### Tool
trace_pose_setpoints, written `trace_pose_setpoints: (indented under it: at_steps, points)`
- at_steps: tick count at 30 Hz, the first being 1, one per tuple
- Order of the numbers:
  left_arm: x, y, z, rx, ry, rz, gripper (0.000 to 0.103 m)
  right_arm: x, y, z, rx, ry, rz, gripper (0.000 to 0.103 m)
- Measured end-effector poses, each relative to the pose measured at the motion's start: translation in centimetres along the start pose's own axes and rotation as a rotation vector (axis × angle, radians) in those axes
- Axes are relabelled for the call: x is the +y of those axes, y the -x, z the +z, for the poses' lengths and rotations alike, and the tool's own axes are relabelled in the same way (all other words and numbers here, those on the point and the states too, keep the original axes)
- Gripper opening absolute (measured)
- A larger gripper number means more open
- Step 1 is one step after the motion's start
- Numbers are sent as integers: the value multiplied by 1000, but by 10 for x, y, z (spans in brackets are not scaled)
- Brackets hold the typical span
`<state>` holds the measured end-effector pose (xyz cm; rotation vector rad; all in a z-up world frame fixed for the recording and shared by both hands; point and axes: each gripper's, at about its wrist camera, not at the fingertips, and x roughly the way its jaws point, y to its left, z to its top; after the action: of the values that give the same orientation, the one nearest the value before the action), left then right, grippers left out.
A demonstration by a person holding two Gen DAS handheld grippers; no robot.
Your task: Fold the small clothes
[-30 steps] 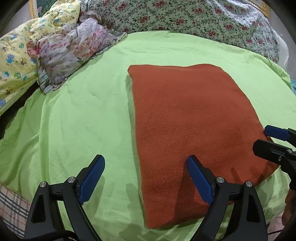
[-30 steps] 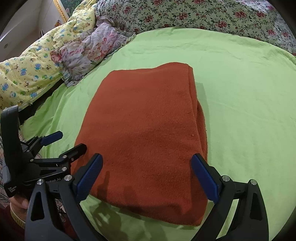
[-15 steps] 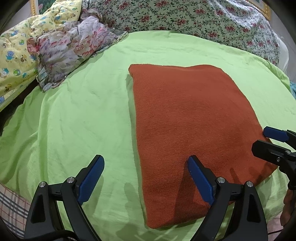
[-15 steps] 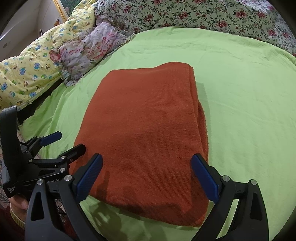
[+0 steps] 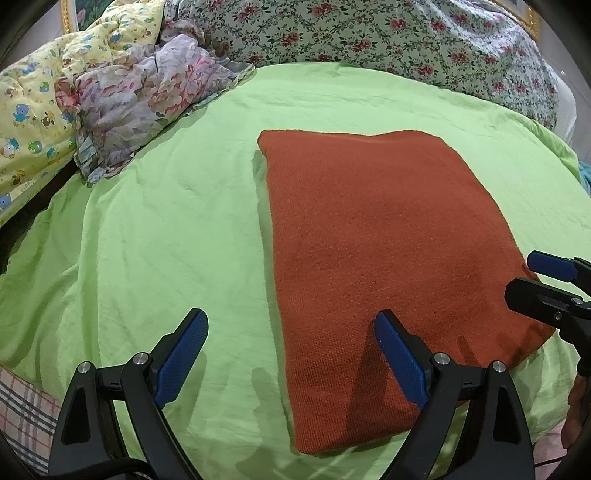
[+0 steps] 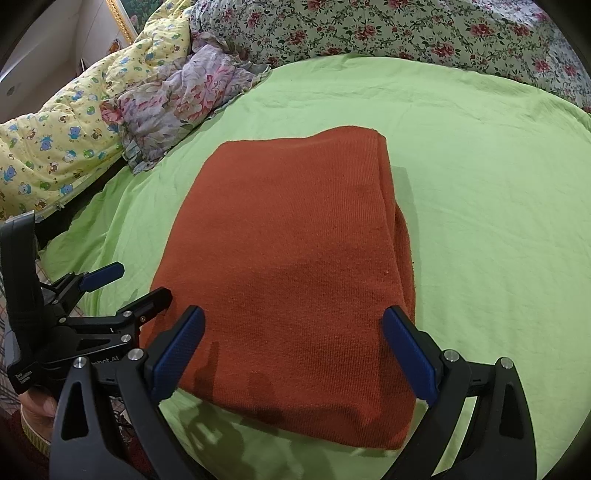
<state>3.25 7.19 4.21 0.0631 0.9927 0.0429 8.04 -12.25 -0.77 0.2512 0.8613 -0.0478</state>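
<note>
A rust-orange knit garment (image 5: 384, 258) (image 6: 288, 266) lies folded into a flat rectangle on the lime-green bed sheet (image 5: 155, 229) (image 6: 480, 177). Its layered folded edge shows along the right side in the right wrist view. My left gripper (image 5: 291, 350) hovers open over the garment's near left edge, one finger above the sheet, the other above the cloth. My right gripper (image 6: 291, 350) hangs open above the garment's near edge, holding nothing. Each gripper also appears in the other's view, the right gripper (image 5: 543, 280) at the garment's right corner, the left gripper (image 6: 122, 284) at its left side.
A crumpled floral cloth (image 5: 140, 99) (image 6: 177, 103) and a yellow cartoon-print quilt (image 5: 26, 122) (image 6: 62, 125) pile at the back left. A rose-patterned cover (image 5: 388, 37) (image 6: 406, 29) runs along the back. Plaid fabric (image 5: 26, 413) shows at the sheet's near left edge.
Both grippers have shifted only slightly; the garment lies unchanged and both stay open.
</note>
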Motion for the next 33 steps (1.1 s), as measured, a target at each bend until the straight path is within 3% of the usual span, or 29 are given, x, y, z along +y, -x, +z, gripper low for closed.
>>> trace_pose_setpoints:
  at_steps: [33]
  points:
    - [-5,5,0,-10,-5,-4,93,6,4,1,-4,4,5,97]
